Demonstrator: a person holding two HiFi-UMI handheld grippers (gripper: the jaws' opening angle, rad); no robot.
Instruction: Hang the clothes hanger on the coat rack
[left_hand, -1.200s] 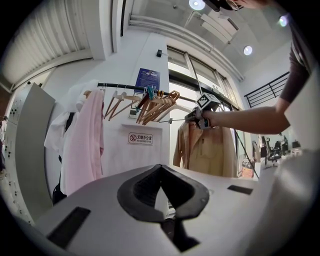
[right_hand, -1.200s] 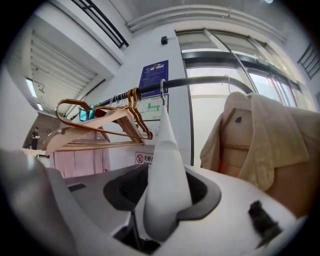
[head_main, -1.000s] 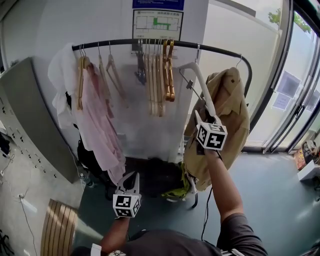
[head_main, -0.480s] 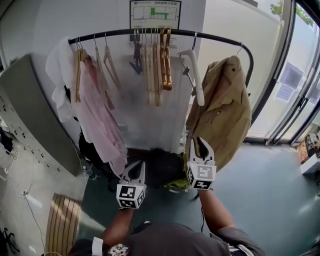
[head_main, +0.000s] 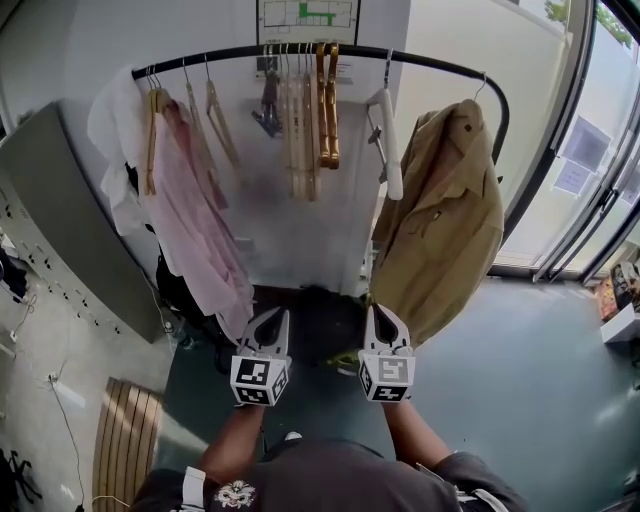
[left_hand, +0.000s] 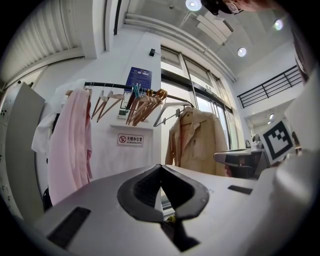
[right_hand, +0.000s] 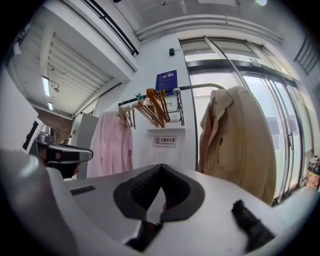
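The white clothes hanger (head_main: 390, 150) hangs by its hook on the black coat rack bar (head_main: 430, 60), between the wooden hangers (head_main: 305, 130) and the tan jacket (head_main: 445, 215). No gripper touches it. My right gripper (head_main: 378, 313) is low in front of the rack, well below the hanger, shut with nothing between its jaws. My left gripper (head_main: 272, 316) is beside it at the same height, also shut and empty. In the left gripper view the shut gripper (left_hand: 161, 166) points at the rack. In the right gripper view the shut gripper (right_hand: 161, 166) faces the hanger (right_hand: 177, 102) and the jacket (right_hand: 240, 140).
A pink shirt (head_main: 200, 235) and white garment hang at the rack's left end. Dark bags (head_main: 310, 340) lie on the floor under the rack. A grey cabinet (head_main: 60, 230) stands at the left, glass doors (head_main: 590, 170) at the right, a wooden slat mat (head_main: 125, 440) at the lower left.
My right gripper has let go of the white hanger, which now hangs on the bar. It has dropped down toward me and its jaws have shut. The left gripper has hardly moved.
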